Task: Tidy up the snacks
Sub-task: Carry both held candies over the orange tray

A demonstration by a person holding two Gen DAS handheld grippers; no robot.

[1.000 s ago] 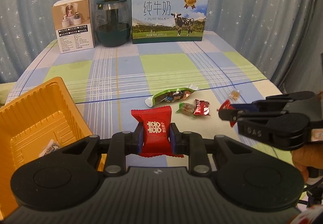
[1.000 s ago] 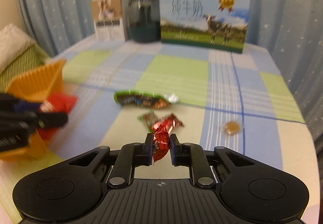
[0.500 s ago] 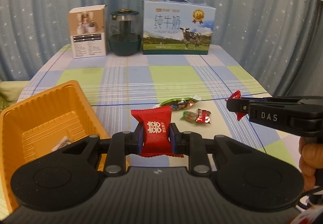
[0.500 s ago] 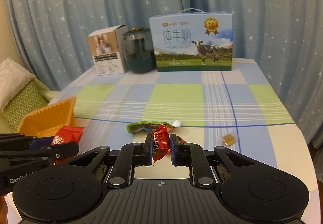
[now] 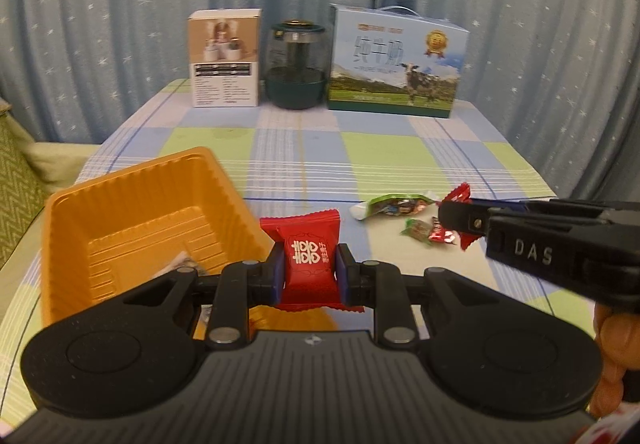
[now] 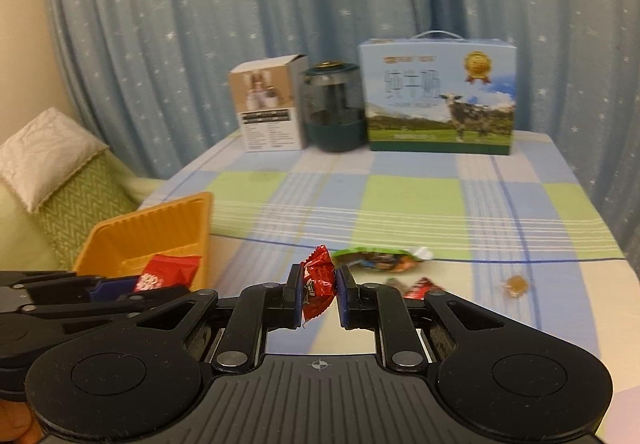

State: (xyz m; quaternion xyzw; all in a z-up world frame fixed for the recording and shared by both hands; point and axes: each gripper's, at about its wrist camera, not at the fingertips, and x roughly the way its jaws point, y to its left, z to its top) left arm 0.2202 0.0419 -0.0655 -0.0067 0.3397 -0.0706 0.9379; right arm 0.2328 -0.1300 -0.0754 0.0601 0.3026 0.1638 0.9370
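Two claws hang over a desk (image 5: 304,147) spread with a blue, green and white checked cloth, with a star-dotted blue curtain (image 5: 120,23) behind it. At the far edge stand a blue milk carton (image 5: 396,61) printed with a cow, a dark green jar (image 5: 297,65) beside it, and a small white and tan box (image 5: 225,57) on the jar's other side. An orange tray (image 5: 132,211) sits at the near left of the desk; a small pale wrapper (image 5: 182,264) lies on its floor, mostly hidden behind the claw.

Left claw (image 5: 308,270): nearly closed, its pads pressing both sides of a square red packet (image 5: 308,262) with white characters, held just beside the tray's right wall, at about rim height. In the right wrist view the same packet (image 6: 166,272) shows in front of the tray.

Right claw (image 6: 319,290): clamped tight on a crinkled red candy (image 6: 318,282), which sticks up above the pads. In the left wrist view it comes in from the right, the candy's ends poking out at its tip, and part of a hand (image 5: 612,356) shows under it.

Loose snacks on the desk, well apart from the tray: a long green packet (image 5: 394,203), then a small green candy (image 5: 416,231) touching a small red candy (image 5: 442,236), and off to the right a tiny amber sweet (image 6: 516,285) in clear wrap
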